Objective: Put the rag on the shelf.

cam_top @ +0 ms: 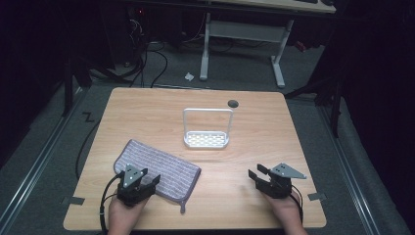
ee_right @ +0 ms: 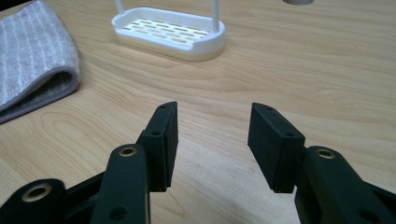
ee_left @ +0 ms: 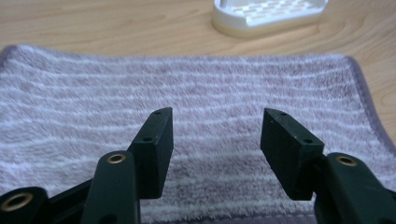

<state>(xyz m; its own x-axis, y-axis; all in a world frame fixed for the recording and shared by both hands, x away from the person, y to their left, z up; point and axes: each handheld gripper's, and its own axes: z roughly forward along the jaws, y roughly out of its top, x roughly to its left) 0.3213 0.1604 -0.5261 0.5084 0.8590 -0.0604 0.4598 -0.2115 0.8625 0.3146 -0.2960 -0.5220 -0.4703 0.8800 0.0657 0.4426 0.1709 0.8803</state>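
Wooden counter (cam_top: 254, 142) seen from the high view. Striped grey-purple towel (cam_top: 159, 169) lies folded flat at lower left of the frame, a small loop hanging off its near right corner. White rack (cam_top: 207, 128) with a slotted base and a tall rectangular handle stands at frame centre, apart from the towel. A dark round hole (cam_top: 233, 103) sits at upper centre, just beyond the rack. Left gripper (cam_top: 147, 184) is held in the left hand (cam_top: 125, 213) at lower left, over the towel's near edge; its fingers (ee_left: 154, 149) stand apart with towel pile showing between them. Right gripper (cam_top: 258, 172) is at lower right in the right hand (cam_top: 288, 215), over bare wood; fingers (ee_right: 161, 144) apart, nothing between them.
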